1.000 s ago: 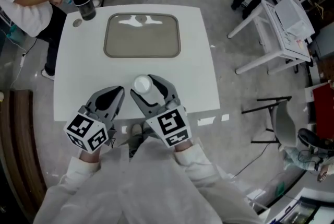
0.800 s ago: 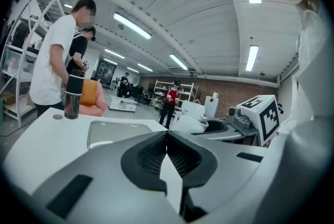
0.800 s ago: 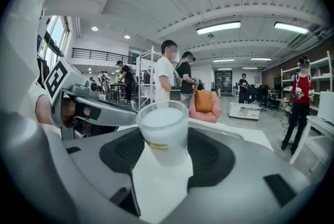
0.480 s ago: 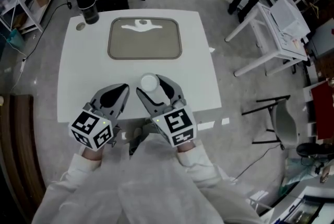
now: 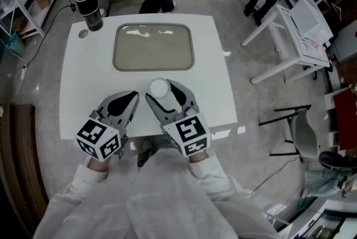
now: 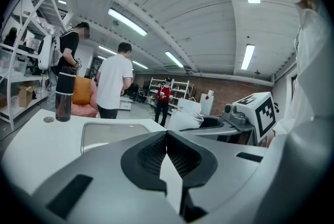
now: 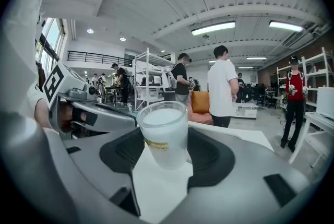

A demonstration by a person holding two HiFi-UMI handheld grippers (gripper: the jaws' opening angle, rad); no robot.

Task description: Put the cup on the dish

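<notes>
1. Presently the cup (image 5: 159, 89) stands upright between the jaws of the right gripper (image 5: 162, 92), on the person's side of the dish (image 5: 154, 47) and well apart from its near rim.
2. Cup appearance, right gripper view: the cup (image 7: 163, 129) is a translucent, frosted tumbler that tapers toward its base. Its rim is clear and thin, and the body looks milky white. A narrow yellowish band crosses the lower wall. From the head view its mouth is a plain white circle.
3. The right gripper (image 7: 166, 139) is closed onto the cup, with one dark ribbed pad against each side of the wall. I cannot tell whether the base rests on the table (image 5: 89, 82) or sits just clear of it.
4. The left gripper (image 5: 129, 97) lies left of the cup and also on the near side of the dish. In its own view the left gripper (image 6: 167, 137) has its jaws drawn together, pads meeting at the tip, with nothing between them.
5. The dish is a rounded-corner rectangle, grey-beige with a raised rim, lying flat. It also shows low in the left gripper view (image 6: 112, 131).
6. A dark bottle (image 5: 89, 6) stands beyond the dish's far-left corner, with a small round disc (image 5: 82, 33) just beside it.
</notes>
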